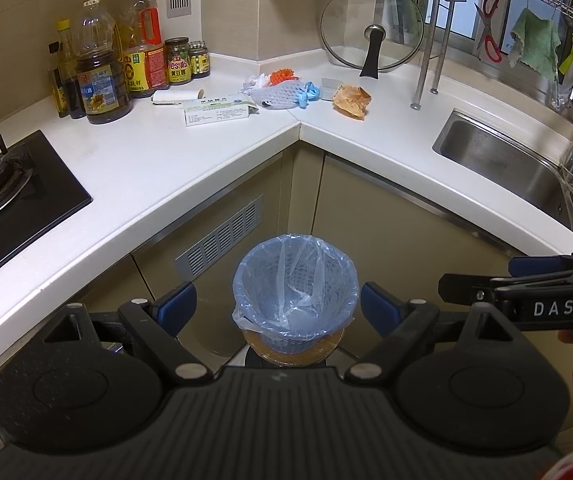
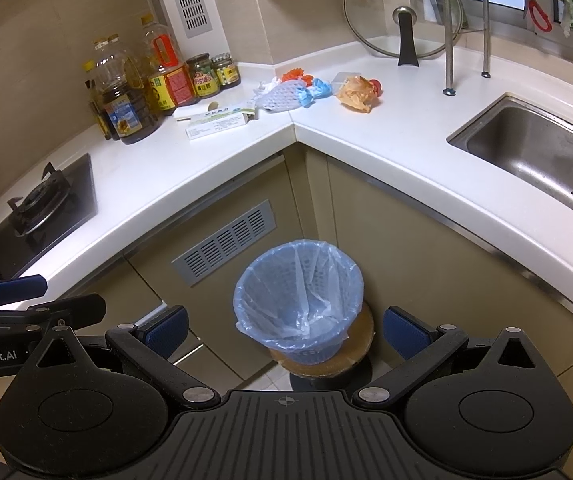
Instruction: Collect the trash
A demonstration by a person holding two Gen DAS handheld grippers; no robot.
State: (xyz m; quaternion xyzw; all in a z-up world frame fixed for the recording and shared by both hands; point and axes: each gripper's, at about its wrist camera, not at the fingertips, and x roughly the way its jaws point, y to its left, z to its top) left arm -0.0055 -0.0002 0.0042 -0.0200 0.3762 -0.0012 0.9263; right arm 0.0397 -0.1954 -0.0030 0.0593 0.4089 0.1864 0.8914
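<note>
A blue mesh bin point(image 1: 294, 296) lined with a clear blue bag stands on a round stool below the counter corner. My left gripper point(image 1: 278, 308) is open above it, one blue pad on each side, holding nothing. My right gripper point(image 2: 286, 332) is also open and empty over the bin point(image 2: 298, 292). Trash lies in the counter corner: a white medicine box point(image 1: 218, 109), a white foam net point(image 1: 282, 94), a blue plastic scrap point(image 1: 310, 94), an orange scrap point(image 1: 282, 76) and a crumpled brown paper bag point(image 1: 352, 100). The box point(image 2: 222, 122) and paper bag point(image 2: 356, 94) also show in the right wrist view.
Oil bottles point(image 1: 100, 76) and sauce jars point(image 1: 177, 61) line the back left wall. A gas hob point(image 1: 14, 184) is at the left, a steel sink point(image 1: 526, 176) with a tap at the right. A glass lid point(image 1: 370, 28) leans on the back wall beside a rack post.
</note>
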